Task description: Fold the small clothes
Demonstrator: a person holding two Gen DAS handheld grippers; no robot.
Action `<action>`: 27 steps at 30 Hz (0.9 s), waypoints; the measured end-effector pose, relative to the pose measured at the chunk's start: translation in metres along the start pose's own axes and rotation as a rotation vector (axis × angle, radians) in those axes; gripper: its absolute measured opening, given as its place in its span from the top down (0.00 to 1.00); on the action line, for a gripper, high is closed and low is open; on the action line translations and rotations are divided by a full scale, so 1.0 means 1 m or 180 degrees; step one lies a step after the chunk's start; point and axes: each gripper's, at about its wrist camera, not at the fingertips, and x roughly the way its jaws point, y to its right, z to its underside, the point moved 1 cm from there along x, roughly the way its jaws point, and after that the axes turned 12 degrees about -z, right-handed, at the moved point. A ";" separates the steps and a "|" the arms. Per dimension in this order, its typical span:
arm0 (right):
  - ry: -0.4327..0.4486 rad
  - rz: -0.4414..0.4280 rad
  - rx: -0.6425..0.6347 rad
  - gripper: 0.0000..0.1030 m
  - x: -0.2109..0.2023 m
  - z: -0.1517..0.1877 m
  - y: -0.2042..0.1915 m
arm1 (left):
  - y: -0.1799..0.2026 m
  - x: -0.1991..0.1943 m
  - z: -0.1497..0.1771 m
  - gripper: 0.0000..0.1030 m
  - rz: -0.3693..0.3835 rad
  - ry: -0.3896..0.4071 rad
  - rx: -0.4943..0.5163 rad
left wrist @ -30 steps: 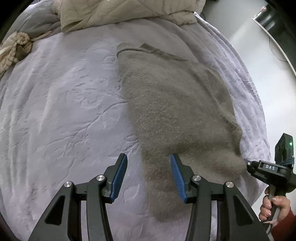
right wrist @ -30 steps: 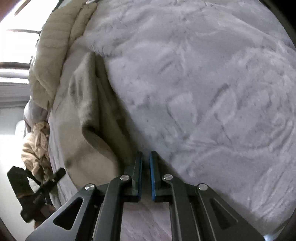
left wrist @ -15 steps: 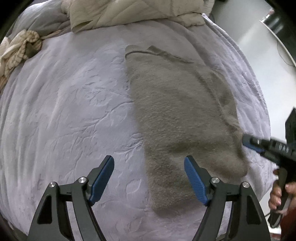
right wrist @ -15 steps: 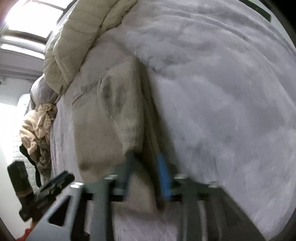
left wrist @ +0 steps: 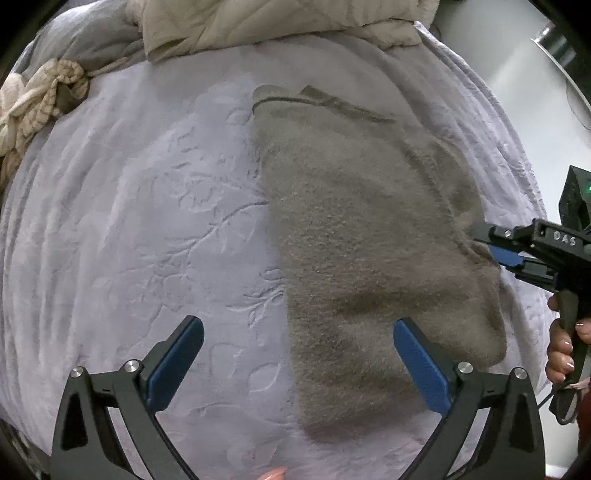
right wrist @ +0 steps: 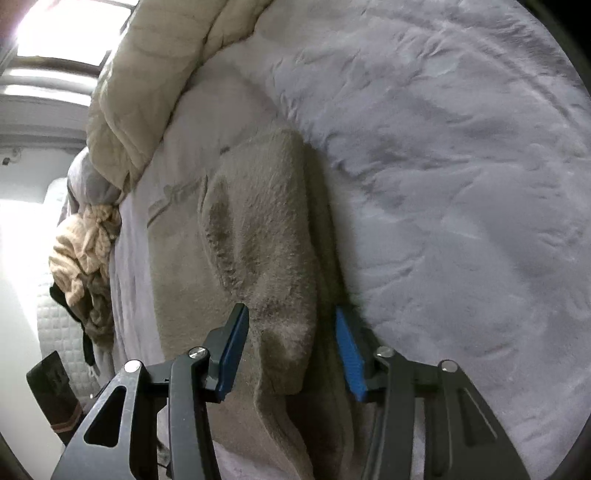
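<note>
Grey-brown fleece garment [left wrist: 369, 258] spread flat on the lilac blanket [left wrist: 147, 221] covering the bed, lying lengthwise away from the near edge, with a hemmed end at the far side. Right-hand edge doubled over along its length, so a long fold looks already made, most likely to narrow the piece before it gets folded shorter. Seen from the right wrist, that doubled flap [right wrist: 266, 240] rising as a soft ridge straight between the two blue pads.

Right gripper [right wrist: 291, 350] down at the garment's right edge, jaws parted and straddling the flap without pinching it; probably placed there either to take hold of the edge or having let it go, impossible to say which. Left gripper [left wrist: 295, 365] hovering above the near end of the garment, jaws spread wide, nothing between them but air, one pad over bare blanket and the other over fleece. Likely lined up for grabbing the near hem and carrying it toward the far end.

Further out, a beige quilt [left wrist: 277, 22] heaped at the far end of the bed, and a knotted cream cloth [left wrist: 40, 99] off to the left.
</note>
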 end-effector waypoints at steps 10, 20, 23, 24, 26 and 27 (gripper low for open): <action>-0.0031 0.0146 -0.0185 0.82 -0.001 0.000 0.009 | 0.003 0.021 -0.001 0.00 -0.0045 -0.0199 0.0062; 0.0031 0.0053 0.0068 0.59 -0.027 0.014 0.025 | 0.007 0.024 -0.002 0.00 -0.0009 -0.0197 0.0006; 0.0032 0.0012 0.0101 0.55 -0.030 0.015 0.027 | 0.004 0.024 -0.001 0.00 -0.0009 -0.0200 0.0021; 0.0031 0.0004 0.0105 0.52 -0.030 0.015 0.028 | 0.009 0.023 -0.001 0.00 -0.0015 -0.0201 0.0025; 0.0050 -0.0032 0.0084 0.48 -0.030 0.016 0.026 | 0.011 0.024 -0.001 0.00 -0.0026 -0.0207 0.0038; 0.0061 -0.0046 0.0071 0.44 -0.030 0.016 0.026 | 0.011 0.025 -0.001 0.00 -0.0027 -0.0212 0.0039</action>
